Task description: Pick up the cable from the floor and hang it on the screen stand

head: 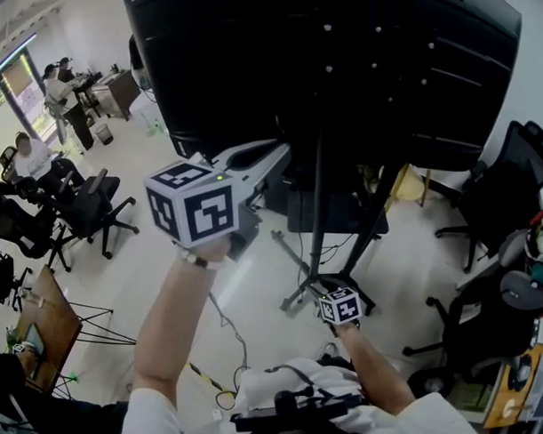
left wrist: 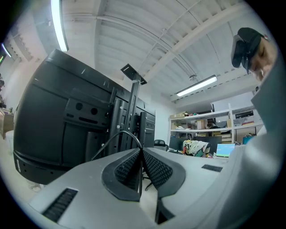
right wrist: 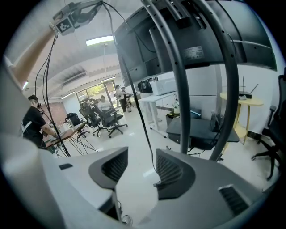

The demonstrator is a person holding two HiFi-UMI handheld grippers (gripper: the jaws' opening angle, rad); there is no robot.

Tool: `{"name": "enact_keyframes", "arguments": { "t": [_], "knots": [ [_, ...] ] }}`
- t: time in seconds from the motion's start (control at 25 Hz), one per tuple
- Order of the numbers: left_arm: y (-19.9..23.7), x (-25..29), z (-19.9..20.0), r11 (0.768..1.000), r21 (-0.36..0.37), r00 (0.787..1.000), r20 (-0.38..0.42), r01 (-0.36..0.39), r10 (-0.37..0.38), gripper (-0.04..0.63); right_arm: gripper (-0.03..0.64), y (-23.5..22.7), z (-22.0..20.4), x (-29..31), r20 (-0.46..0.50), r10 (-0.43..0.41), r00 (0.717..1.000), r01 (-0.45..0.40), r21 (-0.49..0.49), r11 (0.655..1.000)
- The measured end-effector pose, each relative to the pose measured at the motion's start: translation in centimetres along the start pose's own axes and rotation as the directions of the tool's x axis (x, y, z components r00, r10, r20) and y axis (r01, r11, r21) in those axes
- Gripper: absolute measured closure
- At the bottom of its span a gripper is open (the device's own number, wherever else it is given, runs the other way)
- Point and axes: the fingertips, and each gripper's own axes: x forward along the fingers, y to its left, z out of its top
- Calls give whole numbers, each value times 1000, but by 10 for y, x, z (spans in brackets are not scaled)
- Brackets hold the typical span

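A big black screen [head: 337, 67] stands on a dark tube stand [head: 320, 210]. My left gripper [head: 283, 153] is raised level behind the screen, shut on a thin black cable [left wrist: 117, 134] that loops out of its jaws [left wrist: 142, 152]. From there the cable [right wrist: 139, 117] hangs down past the stand's tubes [right wrist: 183, 89]. It runs between the open jaws of my right gripper [right wrist: 142, 163], close to the right pad. The right gripper [head: 337, 303] is low by the stand's feet. More cable [head: 229, 329] trails over the floor.
Office chairs [head: 89, 205] and people [head: 62, 90] are at the far left, with a wooden table [head: 49, 326] nearer. More chairs [head: 510, 185] and a cluttered desk stand at the right. A black case [right wrist: 196, 132] lies beside the stand, a round yellow table [right wrist: 243, 105] behind.
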Motion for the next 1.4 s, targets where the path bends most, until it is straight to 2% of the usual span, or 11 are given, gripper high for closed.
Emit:
{"name": "enact_keyframes", "arguments": {
  "t": [0.28,0.6,0.8,0.96,1.04,1.4],
  "knots": [
    [-8,26,24,999,7,999,2,39,-39,578,387,-31,-8,9,-16,-24,1000,24,31,999],
    [-15,55,48,998,-2,998,20,63,-63,578,388,-54,0,30,-20,26,999,-25,33,999],
    [-23,70,62,998,37,998,22,54,-55,578,390,-62,5,50,-35,60,998,-59,14,998],
    [-21,77,68,998,46,999,23,36,-37,578,394,-67,5,69,-57,88,994,-88,8,996],
    [-21,79,71,998,52,999,26,25,-27,578,422,-66,7,77,-63,106,992,-107,-1,994],
    [-15,83,81,998,61,999,39,-8,5,578,425,-62,17,109,-72,166,983,-169,-30,985]
  ]
}}
